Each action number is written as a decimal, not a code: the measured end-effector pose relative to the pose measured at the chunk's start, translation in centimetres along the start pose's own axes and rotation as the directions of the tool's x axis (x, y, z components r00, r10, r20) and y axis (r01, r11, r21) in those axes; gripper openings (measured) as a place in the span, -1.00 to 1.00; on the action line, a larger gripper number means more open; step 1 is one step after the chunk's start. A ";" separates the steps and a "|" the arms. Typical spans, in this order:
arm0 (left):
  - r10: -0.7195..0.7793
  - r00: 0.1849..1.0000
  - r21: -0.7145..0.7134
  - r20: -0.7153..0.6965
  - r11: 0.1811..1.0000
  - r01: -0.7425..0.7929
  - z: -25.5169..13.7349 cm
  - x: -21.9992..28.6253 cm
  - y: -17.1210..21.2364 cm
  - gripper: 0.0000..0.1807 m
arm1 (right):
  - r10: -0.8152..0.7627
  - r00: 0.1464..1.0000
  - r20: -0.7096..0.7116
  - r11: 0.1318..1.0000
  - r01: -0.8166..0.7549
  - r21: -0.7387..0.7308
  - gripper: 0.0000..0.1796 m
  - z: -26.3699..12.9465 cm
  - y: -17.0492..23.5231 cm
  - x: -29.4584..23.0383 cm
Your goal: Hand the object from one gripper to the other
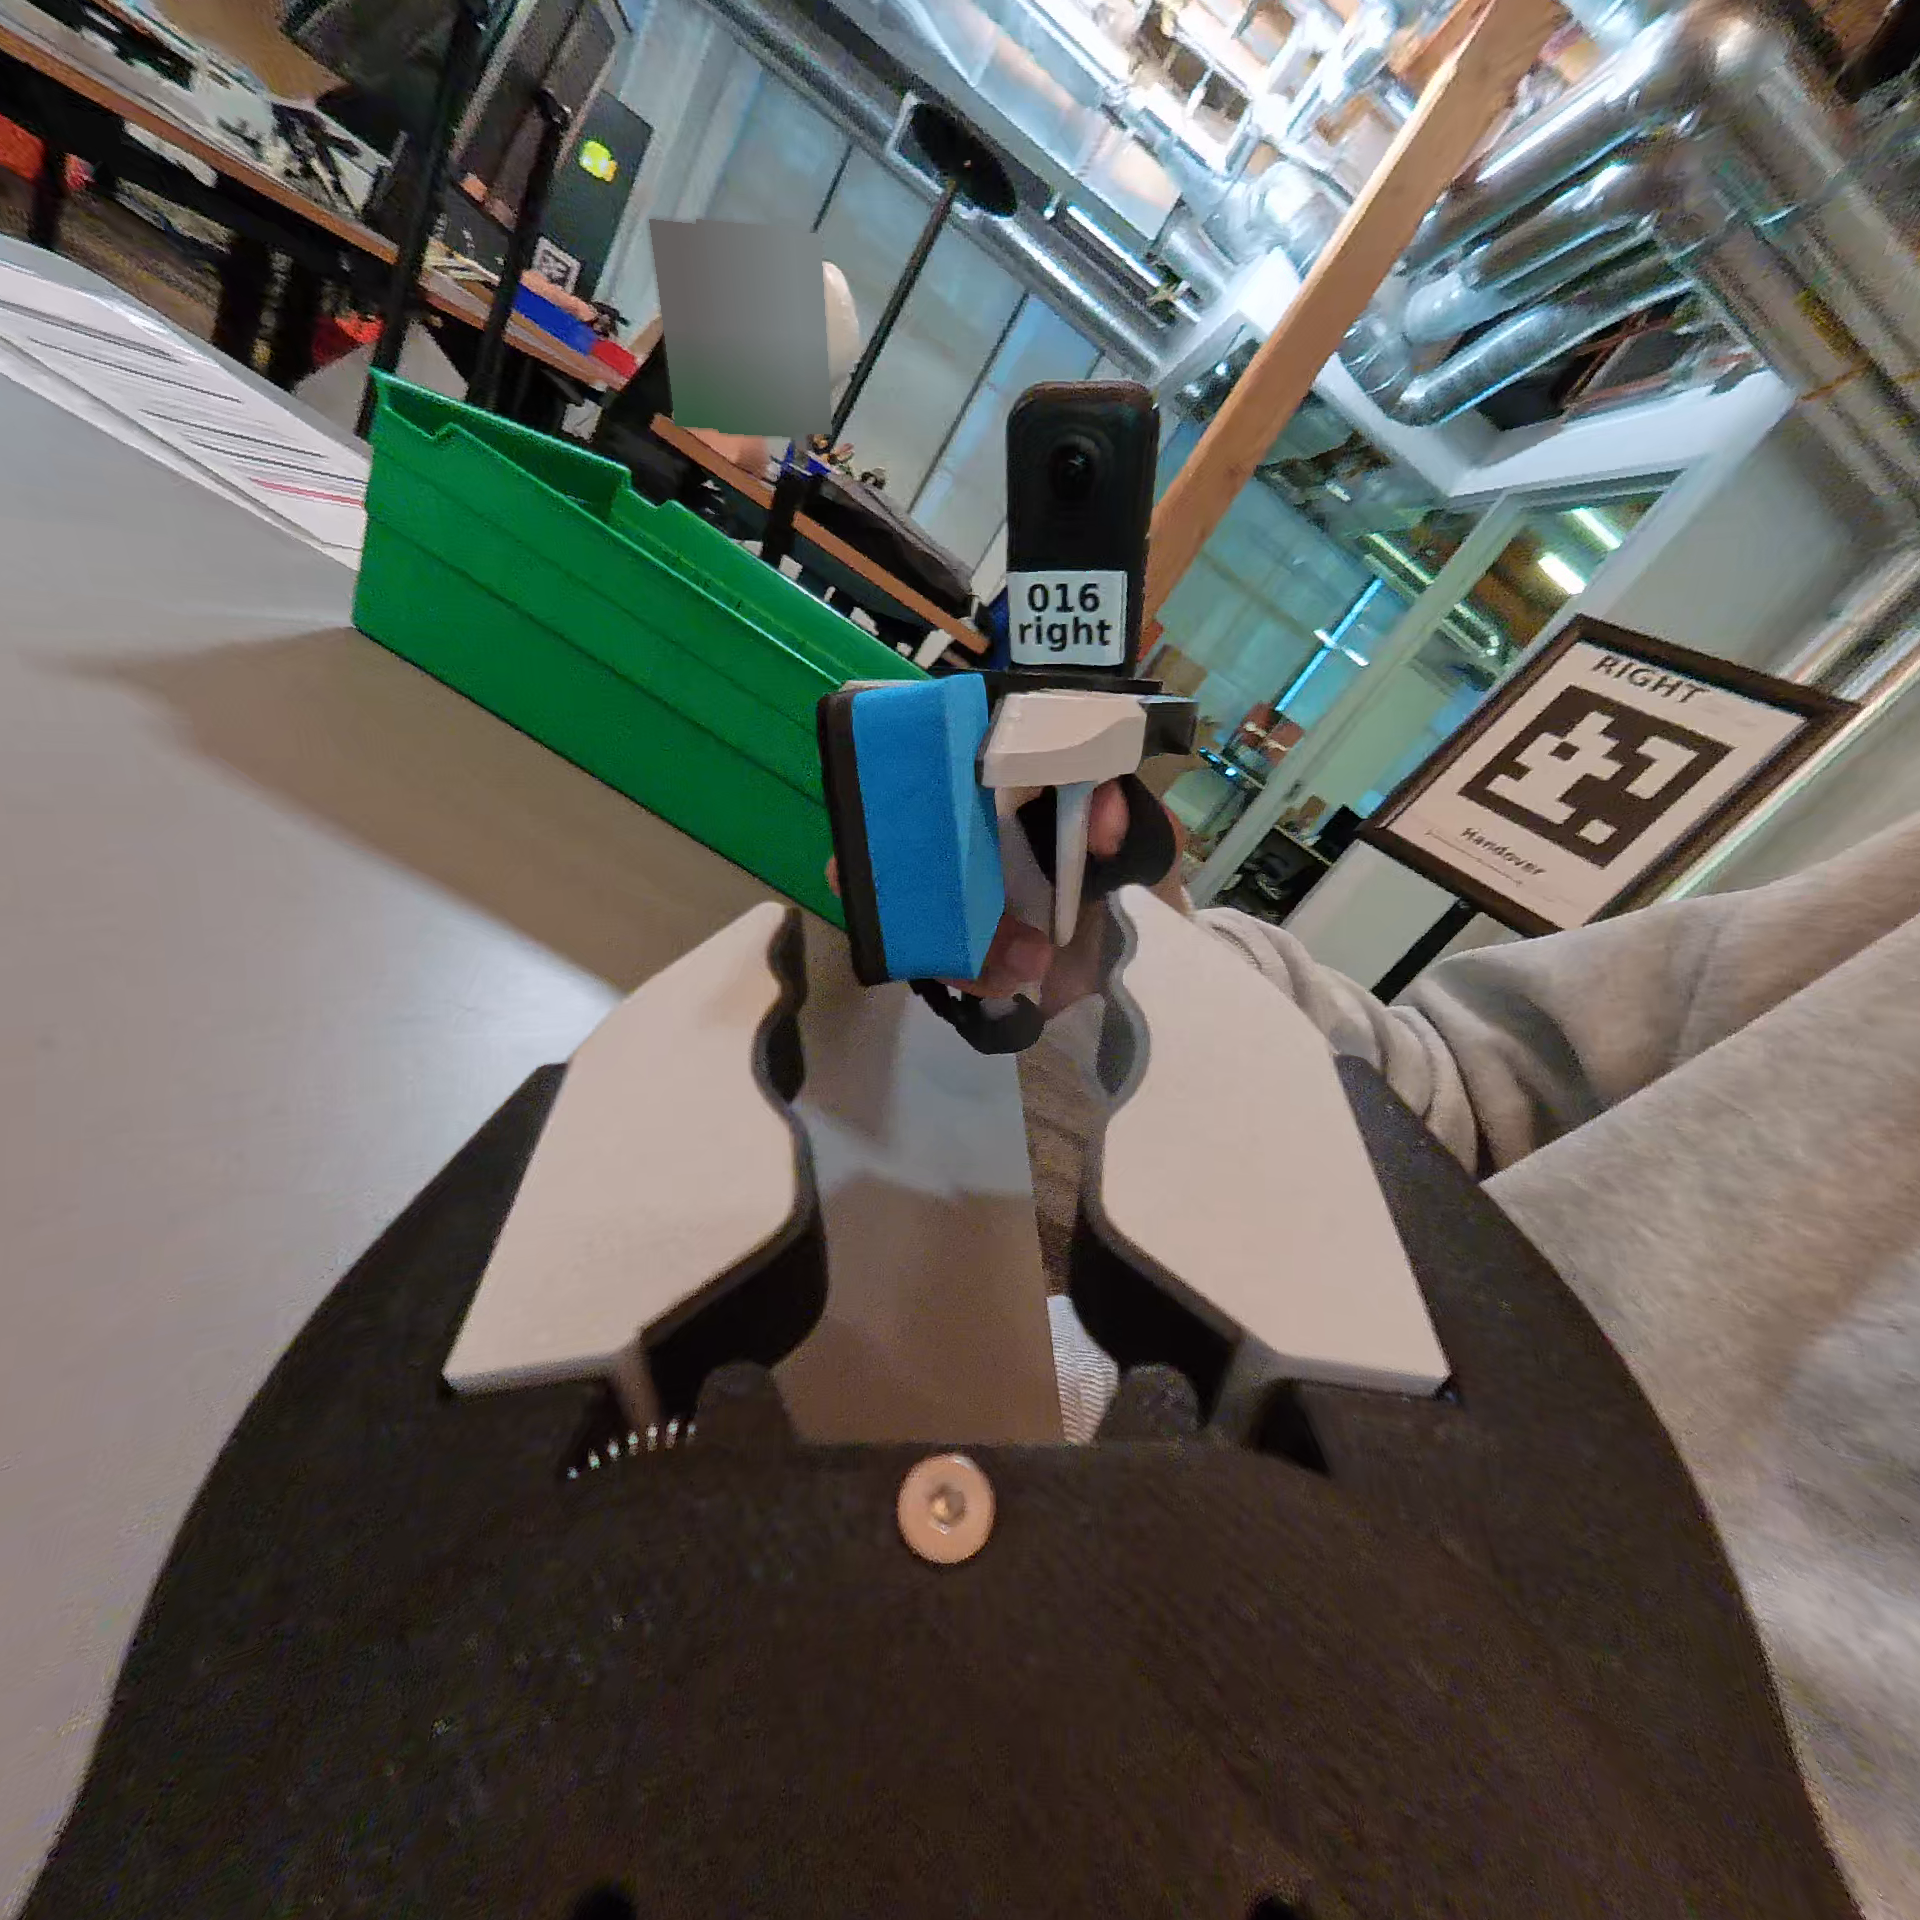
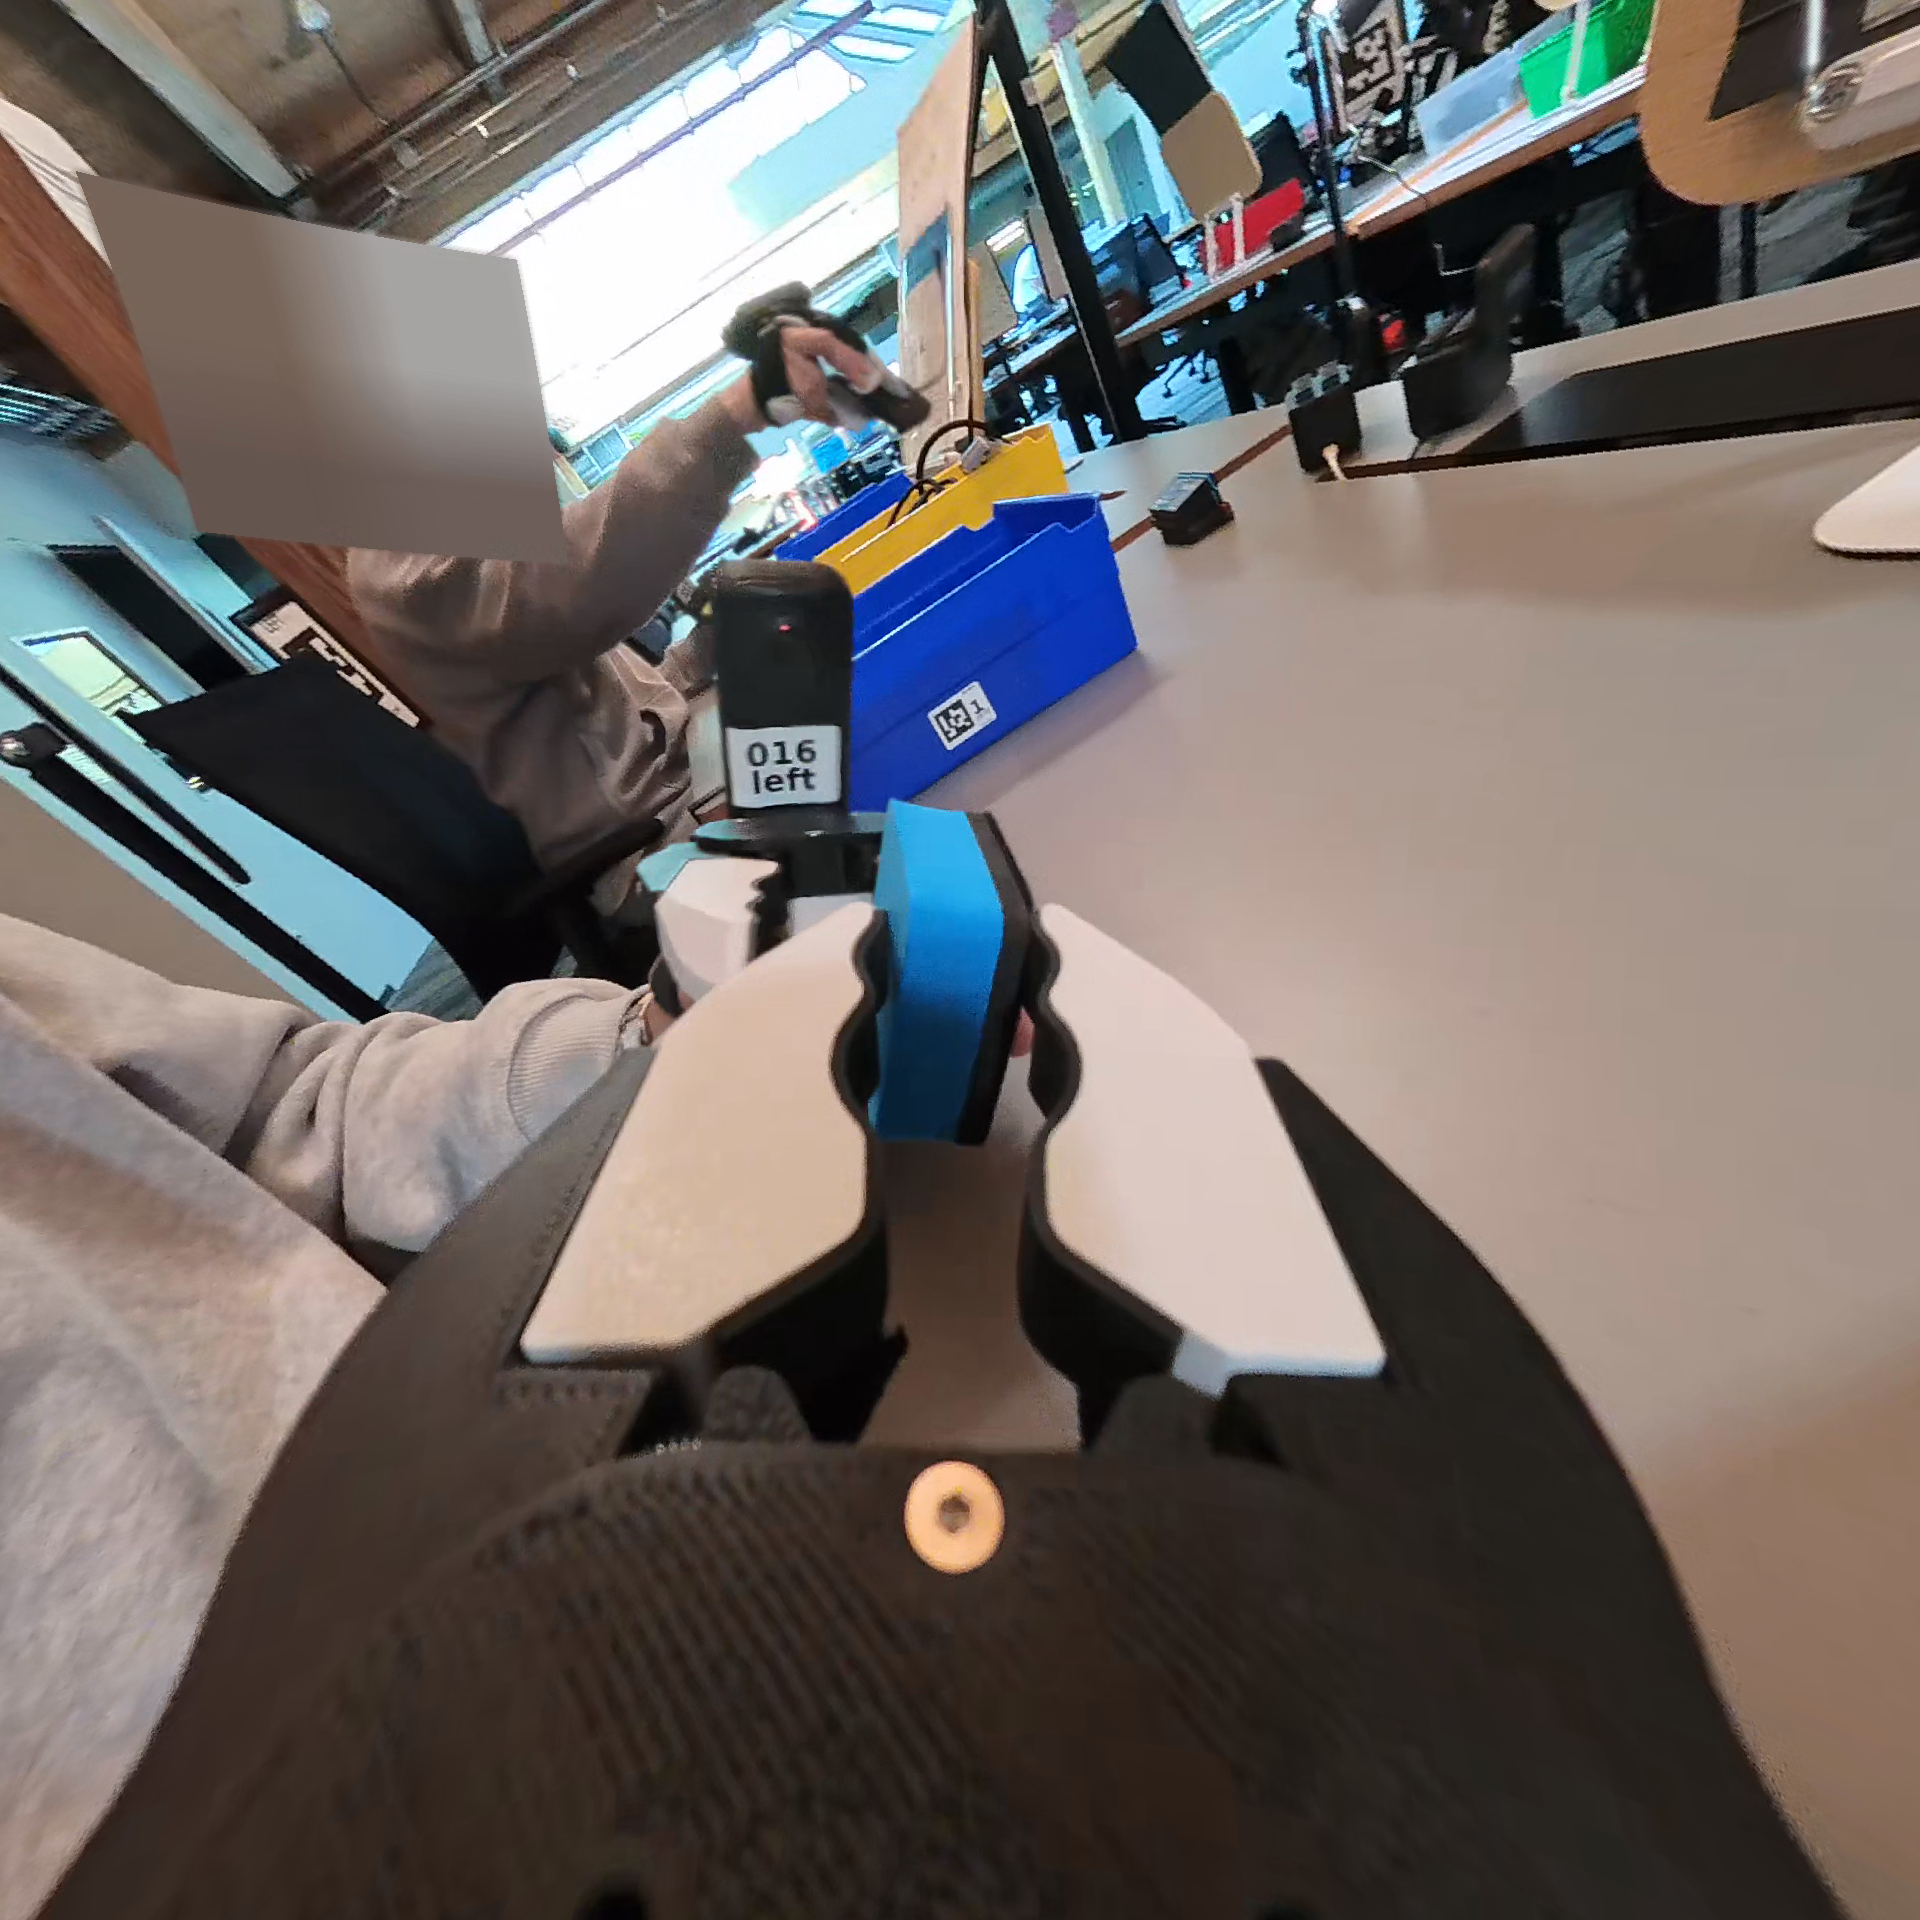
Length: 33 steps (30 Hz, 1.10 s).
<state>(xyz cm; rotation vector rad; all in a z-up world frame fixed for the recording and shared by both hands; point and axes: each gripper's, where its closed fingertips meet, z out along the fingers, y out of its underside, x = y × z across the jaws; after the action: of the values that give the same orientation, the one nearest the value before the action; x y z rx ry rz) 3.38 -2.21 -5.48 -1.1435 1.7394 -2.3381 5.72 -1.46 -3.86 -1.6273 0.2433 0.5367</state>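
Blue foam block with black backing held by right gripper over grey table, left gripper empty.

Grey table point(image 2: 1558, 831) largest, green plastic bin point(image 1: 582, 613) and blue plastic bin point(image 2: 997, 623) on it. Right gripper point(image 2: 951, 1023) was clamped on the blue foam block with black backing point(image 2: 935, 997), pinching its two broad faces. Left gripper point(image 1: 951, 997) stood just beside the block, jaws wide, nothing between them. Block looked light, soft, squashy, not slippery; best taken on the free end across blue and black faces.
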 end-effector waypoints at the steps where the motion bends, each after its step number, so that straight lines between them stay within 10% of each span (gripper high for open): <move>1: -0.006 1.000 -0.002 -0.003 1.000 0.006 -0.1 0.0 0.0 -0.43 | -0.001 1.000 0.007 1.000 0.001 0.001 -0.72 0.1 0.0 -0.2; 17: 0.009 0.999 -0.037 -0.037 0.999 -0.010 -0.1 0.6 0.3 -0.74 | -0.108 0.993 0.045 0.994 0.110 -0.027 -0.70 1.1 0.8 -1.7; 21: -0.053 0.998 -0.023 -0.035 0.998 0.052 -0.4 0.2 0.0 -0.74 | -0.249 0.968 -0.026 0.964 0.251 0.094 -0.19 1.0 -0.6 -1.5; 29: -0.416 0.907 -0.014 -0.069 0.909 0.416 -1.9 -2.0 0.1 -0.73 | -0.821 0.552 -0.147 0.560 0.829 -0.016 -0.03 1.2 0.1 -3.1; 33: -0.463 0.877 -0.053 -0.126 0.886 0.460 -1.8 -1.4 0.3 -0.72 | -0.843 0.528 -0.099 0.536 0.841 -0.081 -0.07 1.7 1.7 -2.3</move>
<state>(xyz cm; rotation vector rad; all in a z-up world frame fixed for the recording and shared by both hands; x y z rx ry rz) 3.29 -0.27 -6.69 -1.5941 1.6805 -2.7202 2.58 -0.36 -4.34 -1.5796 -0.4811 -0.3387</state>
